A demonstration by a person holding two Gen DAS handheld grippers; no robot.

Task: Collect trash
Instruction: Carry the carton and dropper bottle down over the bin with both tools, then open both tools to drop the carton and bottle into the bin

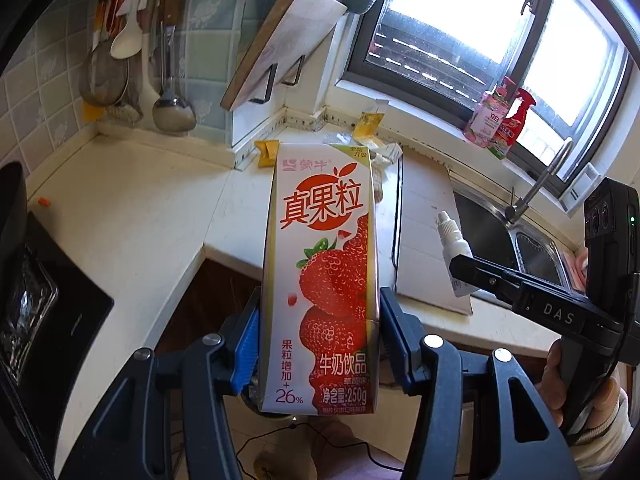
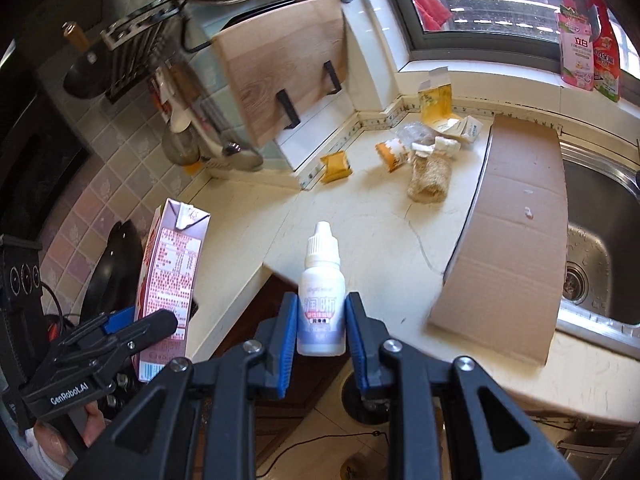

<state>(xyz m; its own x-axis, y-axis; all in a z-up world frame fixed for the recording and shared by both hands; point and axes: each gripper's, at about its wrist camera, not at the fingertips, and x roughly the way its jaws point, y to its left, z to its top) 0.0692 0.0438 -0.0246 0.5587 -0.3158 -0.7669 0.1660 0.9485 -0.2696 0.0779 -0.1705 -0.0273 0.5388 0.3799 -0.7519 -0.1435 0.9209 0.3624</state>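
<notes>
My left gripper [image 1: 320, 320] is shut on a tall strawberry milk carton [image 1: 320, 272], held upright above the counter's edge. The same carton [image 2: 168, 272] shows at the left of the right wrist view, with the left gripper [image 2: 156, 328] around it. My right gripper [image 2: 322, 320] is shut on a small white dropper bottle [image 2: 322, 292]. That bottle [image 1: 452, 240] also appears at the right of the left wrist view. Loose trash lies in the counter's corner: a yellow wrapper [image 2: 336, 166], an orange-white packet [image 2: 394, 154], a beige roll [image 2: 428, 180], crumpled clear plastic [image 2: 412, 134] and a yellow box [image 2: 435, 100].
A flat cardboard sheet [image 2: 516, 232] lies on the counter and overhangs the steel sink [image 2: 600, 240]. A wooden cutting board [image 2: 288, 68] hangs on the wall above the corner. A black hob [image 1: 40, 300] is at the left, and cleaning bottles [image 1: 500, 120] stand on the windowsill.
</notes>
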